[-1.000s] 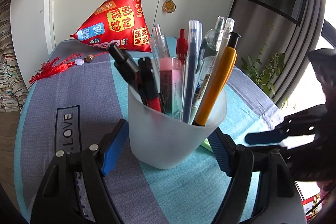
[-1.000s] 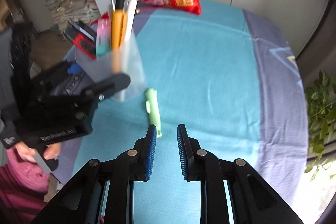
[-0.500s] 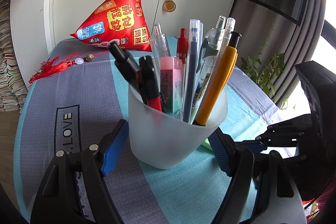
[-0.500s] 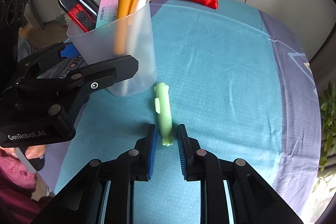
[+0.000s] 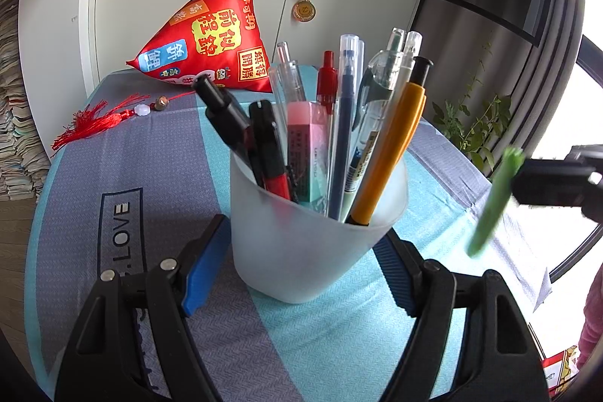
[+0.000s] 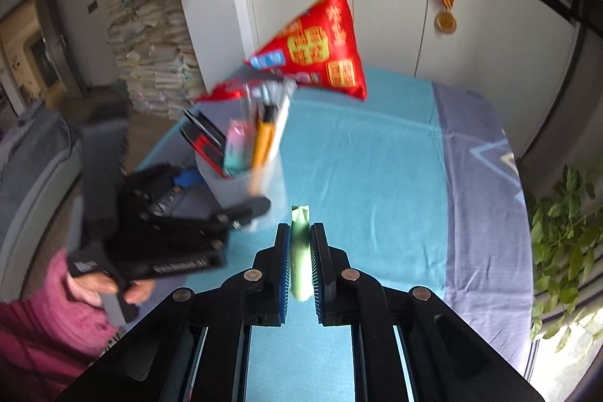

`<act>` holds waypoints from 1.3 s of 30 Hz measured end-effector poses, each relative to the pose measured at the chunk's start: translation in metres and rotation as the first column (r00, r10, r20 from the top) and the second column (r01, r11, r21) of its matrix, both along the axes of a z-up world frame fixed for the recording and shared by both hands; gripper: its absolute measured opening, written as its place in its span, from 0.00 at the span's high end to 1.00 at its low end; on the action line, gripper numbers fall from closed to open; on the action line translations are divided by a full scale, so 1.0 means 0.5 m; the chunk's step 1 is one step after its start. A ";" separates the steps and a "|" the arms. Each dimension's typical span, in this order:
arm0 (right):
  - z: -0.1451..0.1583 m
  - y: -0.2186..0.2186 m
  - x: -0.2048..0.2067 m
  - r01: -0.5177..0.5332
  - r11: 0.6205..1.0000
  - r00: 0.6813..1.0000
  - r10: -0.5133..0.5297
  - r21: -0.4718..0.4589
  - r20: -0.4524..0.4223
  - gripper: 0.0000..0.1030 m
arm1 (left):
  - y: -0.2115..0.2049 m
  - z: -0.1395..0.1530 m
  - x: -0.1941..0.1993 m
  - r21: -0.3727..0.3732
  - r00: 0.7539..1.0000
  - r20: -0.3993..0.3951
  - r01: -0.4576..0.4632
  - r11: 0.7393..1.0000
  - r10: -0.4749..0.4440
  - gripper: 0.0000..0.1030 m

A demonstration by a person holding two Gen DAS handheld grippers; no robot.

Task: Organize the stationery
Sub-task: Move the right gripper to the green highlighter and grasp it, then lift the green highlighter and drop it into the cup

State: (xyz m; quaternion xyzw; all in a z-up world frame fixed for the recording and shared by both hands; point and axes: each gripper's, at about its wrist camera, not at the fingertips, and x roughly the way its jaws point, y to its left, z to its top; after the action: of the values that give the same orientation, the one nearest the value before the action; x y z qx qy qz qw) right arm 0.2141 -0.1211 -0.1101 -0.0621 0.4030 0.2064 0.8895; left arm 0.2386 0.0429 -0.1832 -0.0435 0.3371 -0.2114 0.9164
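Clamped around the frosted cup [image 5: 318, 236], the left gripper [image 5: 301, 266] had a blue pad pressed to each side of its lower wall, angled down toward the striped tablecloth [image 5: 150, 176]. One orange pen [image 5: 392, 145], one pink eraser [image 5: 307, 145] and several more pens stood in the cup. Behind it sat one red pyramid cushion [image 5: 211, 48], one red tassel [image 5: 94, 123] and one medal [image 5: 303, 11]. At the right edge, off the cloth, a green pen [image 5: 493, 202] hung tilted from the right gripper's dark jaw.

From the right wrist, the right gripper [image 6: 300, 262] had just been closing and pinched the green pen [image 6: 300, 251] between both pads, pointing forward, just beside the blurred cup [image 6: 241, 191]. A hand [image 6: 113, 285] in a pink sleeve held the left gripper [image 6: 211, 198].
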 end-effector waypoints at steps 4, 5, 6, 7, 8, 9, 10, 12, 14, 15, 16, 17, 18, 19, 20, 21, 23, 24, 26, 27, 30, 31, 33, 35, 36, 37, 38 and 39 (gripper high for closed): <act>0.044 0.032 0.007 -0.035 0.999 0.998 0.035 0.015 0.051 0.95 | 0.000 0.000 0.000 0.000 1.000 0.000 0.000 1.000 0.000 0.27; 0.050 0.043 0.011 -0.040 0.999 0.998 0.040 0.013 0.056 0.95 | 0.000 0.000 0.000 0.000 1.000 0.000 0.000 1.000 0.000 0.27; 0.061 0.054 0.013 -0.050 0.999 0.996 0.050 0.012 0.072 0.95 | 0.000 0.000 0.000 -0.001 1.000 -0.001 0.000 1.000 0.000 0.27; 0.070 0.063 0.017 -0.059 0.998 0.995 0.058 0.011 0.082 0.95 | 0.000 0.000 0.000 -0.001 1.000 0.000 0.000 1.000 0.000 0.27; 0.079 0.072 0.018 -0.064 0.998 0.994 0.063 0.007 0.092 0.95 | 0.000 0.000 0.000 -0.001 1.000 0.000 0.000 1.000 0.000 0.27; 0.084 0.078 0.016 -0.068 0.998 0.993 0.068 -0.005 0.101 0.95 | 0.000 0.000 0.000 -0.001 1.000 0.000 0.000 1.000 0.000 0.27; 0.086 0.083 0.018 -0.069 0.997 0.991 0.071 -0.020 0.109 0.95 | 0.000 0.000 0.000 -0.001 1.000 0.000 0.000 1.000 0.000 0.27; 0.079 0.075 0.028 -0.035 0.999 0.995 0.037 -0.016 0.088 0.95 | 0.000 -0.001 0.000 0.000 1.000 0.000 0.000 1.000 0.000 0.27; 0.039 0.053 0.062 0.009 1.000 0.999 -0.009 0.003 -0.037 0.95 | 0.000 -0.001 0.000 0.002 1.000 0.001 0.000 1.000 0.000 0.27; 0.012 0.038 0.080 0.052 0.999 0.993 -0.051 0.007 -0.109 0.95 | 0.001 -0.001 0.000 0.002 1.000 0.001 0.000 1.000 0.000 0.27; -0.023 0.021 0.099 0.110 0.994 0.975 -0.109 -0.005 -0.195 0.95 | 0.001 -0.001 0.000 0.003 1.000 0.001 0.000 1.000 0.000 0.27; -0.047 0.009 0.111 0.146 0.989 0.958 -0.145 -0.017 -0.247 0.95 | 0.001 -0.001 0.000 0.003 1.000 0.001 0.000 1.000 0.000 0.27; -0.082 -0.010 0.124 0.189 0.982 0.930 -0.187 -0.023 -0.317 0.95 | 0.001 -0.001 -0.001 0.003 1.000 0.002 0.000 1.000 0.000 0.27; -0.105 -0.023 0.131 0.215 0.977 0.908 -0.204 -0.012 -0.365 0.95 | 0.001 -0.001 -0.001 0.004 1.000 0.002 0.000 1.000 0.000 0.27; -0.135 -0.039 0.140 0.247 0.968 0.873 -0.208 0.033 -0.441 0.95 | 0.001 -0.001 -0.001 0.004 1.000 0.002 0.000 1.000 0.000 0.27; -0.152 -0.049 0.146 0.267 0.959 0.847 -0.188 0.093 -0.497 0.94 | 0.001 -0.001 -0.001 0.005 1.000 0.002 0.000 1.000 0.000 0.27; -0.175 -0.063 0.160 0.312 0.933 0.803 -0.156 0.182 -0.576 0.79 | 0.001 -0.001 -0.001 0.005 1.000 0.002 0.000 1.000 0.000 0.27; -0.182 -0.067 0.166 0.337 0.922 0.787 -0.167 0.188 -0.593 0.74 | 0.001 -0.001 -0.002 0.004 1.000 0.002 0.000 1.000 0.000 0.27; -0.187 -0.073 0.178 0.388 0.905 0.768 -0.214 0.172 -0.603 0.66 | 0.001 -0.001 -0.001 0.005 1.000 0.003 0.000 1.000 0.000 0.27; -0.190 -0.073 0.185 0.408 0.899 0.758 -0.236 0.159 -0.608 0.66 | 0.001 -0.001 -0.001 0.005 1.000 0.002 0.000 1.000 0.000 0.27; -0.201 -0.063 0.198 0.425 0.890 0.736 -0.236 0.162 -0.634 0.66 | 0.001 -0.001 -0.002 0.005 1.000 0.002 0.000 1.000 0.000 0.27; -0.199 -0.057 0.203 0.423 0.892 0.741 -0.237 0.163 -0.628 0.66 | 0.001 -0.001 -0.002 0.005 1.000 0.002 0.000 1.000 0.000 0.27; -0.194 -0.037 0.213 0.397 0.908 0.756 -0.239 0.136 -0.609 0.66 | 0.002 -0.001 -0.001 0.004 1.000 0.002 0.000 1.000 0.000 0.27; -0.196 -0.018 0.210 0.364 0.926 0.776 -0.245 0.097 -0.581 0.76 | 0.001 -0.001 -0.001 0.005 1.000 0.002 0.000 1.000 0.000 0.27; -0.194 -0.007 0.209 0.347 0.936 0.788 -0.254 0.064 -0.561 0.79 | 0.001 -0.001 -0.002 0.005 1.000 0.002 0.000 1.000 0.000 0.27; -0.192 0.000 0.207 0.335 0.941 0.798 -0.255 0.050 -0.545 0.81 | 0.001 -0.001 -0.002 0.005 1.000 0.002 0.000 1.000 0.000 0.27; -0.192 0.003 0.207 0.330 0.943 0.802 -0.255 0.046 -0.540 0.83 | 0.001 -0.001 -0.002 0.005 1.000 0.003 0.000 1.000 0.000 0.27; -0.192 0.004 0.205 0.326 0.944 0.804 -0.251 0.047 -0.539 0.85 | 0.001 -0.001 -0.002 0.005 1.000 0.003 0.000 1.000 0.000 0.27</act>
State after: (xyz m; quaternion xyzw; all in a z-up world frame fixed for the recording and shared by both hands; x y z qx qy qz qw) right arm 0.3168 -0.1192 -0.2060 0.1202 0.6202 0.1046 0.7681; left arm 0.2378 0.0435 -0.1838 -0.0409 0.3361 -0.2106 0.9170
